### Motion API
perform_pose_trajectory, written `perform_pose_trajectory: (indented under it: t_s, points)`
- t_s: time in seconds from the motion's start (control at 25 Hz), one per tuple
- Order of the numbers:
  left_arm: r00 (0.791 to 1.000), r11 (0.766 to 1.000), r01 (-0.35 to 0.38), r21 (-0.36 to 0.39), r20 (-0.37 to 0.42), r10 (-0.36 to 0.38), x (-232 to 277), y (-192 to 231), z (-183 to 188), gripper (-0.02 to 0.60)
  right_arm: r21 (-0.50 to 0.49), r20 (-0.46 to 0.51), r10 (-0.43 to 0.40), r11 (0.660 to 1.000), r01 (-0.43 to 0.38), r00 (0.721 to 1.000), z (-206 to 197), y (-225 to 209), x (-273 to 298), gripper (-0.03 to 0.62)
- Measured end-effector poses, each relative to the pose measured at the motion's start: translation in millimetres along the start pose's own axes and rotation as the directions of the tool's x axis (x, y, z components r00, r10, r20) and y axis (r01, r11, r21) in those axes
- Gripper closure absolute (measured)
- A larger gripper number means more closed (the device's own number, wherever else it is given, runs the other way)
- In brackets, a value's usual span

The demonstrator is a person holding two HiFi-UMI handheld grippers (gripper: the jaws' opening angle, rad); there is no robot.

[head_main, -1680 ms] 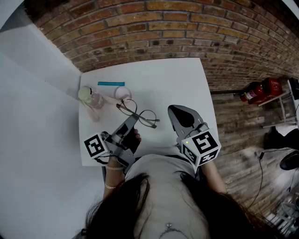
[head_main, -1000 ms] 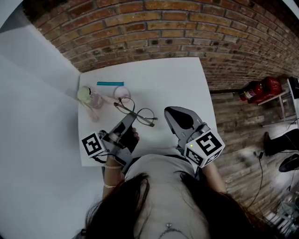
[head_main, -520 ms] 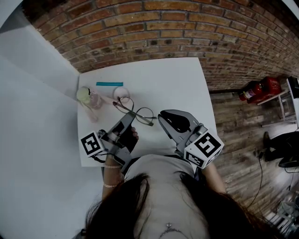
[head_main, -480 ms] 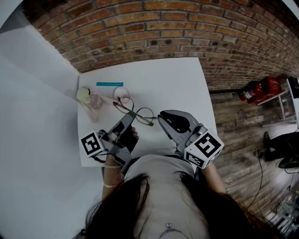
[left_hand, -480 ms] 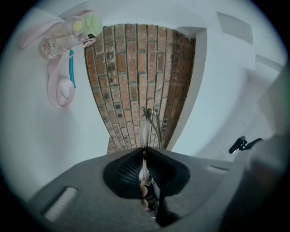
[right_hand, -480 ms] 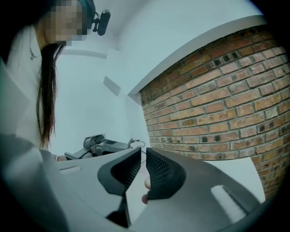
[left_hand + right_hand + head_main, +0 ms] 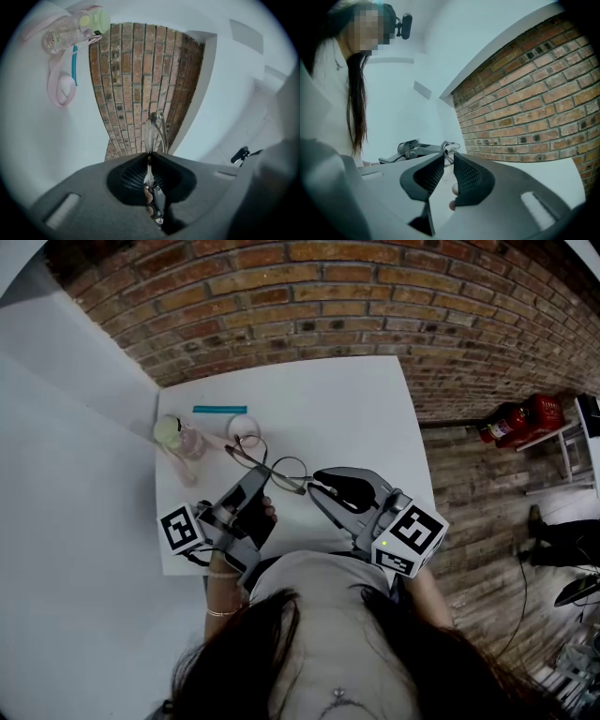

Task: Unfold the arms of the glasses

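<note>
Now: left claw (image 7: 261,476) clamped shut on the glasses (image 7: 281,469), which are near the bottle (image 7: 178,435), toward the desk (image 7: 347,409) front. Right claw (image 7: 314,491) is a slit apart and empty, just short of them. Judged light, thin and bendable: pinch an arm near its hinge, gently.
</note>
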State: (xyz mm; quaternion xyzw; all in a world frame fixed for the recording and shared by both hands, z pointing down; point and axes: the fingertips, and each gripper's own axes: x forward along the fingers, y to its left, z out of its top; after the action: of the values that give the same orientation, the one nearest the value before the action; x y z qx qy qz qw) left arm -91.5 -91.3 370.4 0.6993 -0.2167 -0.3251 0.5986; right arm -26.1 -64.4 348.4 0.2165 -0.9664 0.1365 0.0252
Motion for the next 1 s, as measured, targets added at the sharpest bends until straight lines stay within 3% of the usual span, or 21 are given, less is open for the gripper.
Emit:
perform_pose_trajectory:
  t_s: [0.16, 0.36, 1.0]
  points:
    - [0.999, 0.999, 0.036, -0.025, -0.025, -0.036, 1.2, -4.9, -5.9, 0.56, 0.013, -0.003, 0.017, 1.0, -0.017, 1.0, 0.2, 2.3, -0.2, 0.533]
    - [0.999, 0.999, 0.031, -0.028, -0.026, -0.032, 1.4, -2.4, -6.8, 0.56, 0.011, -0.004, 0.017, 1.0, -0.017, 1.0, -0.9, 2.1, 0.0, 0.542]
    - [0.998, 0.998, -0.059, 0.012, -0.036, 0.059, -4.0, 19.7, -10.3, 0.56, -0.003, 0.035, 0.016, 1.0, -0.016, 0.999, 8.3, 3.6, -0.9, 0.546]
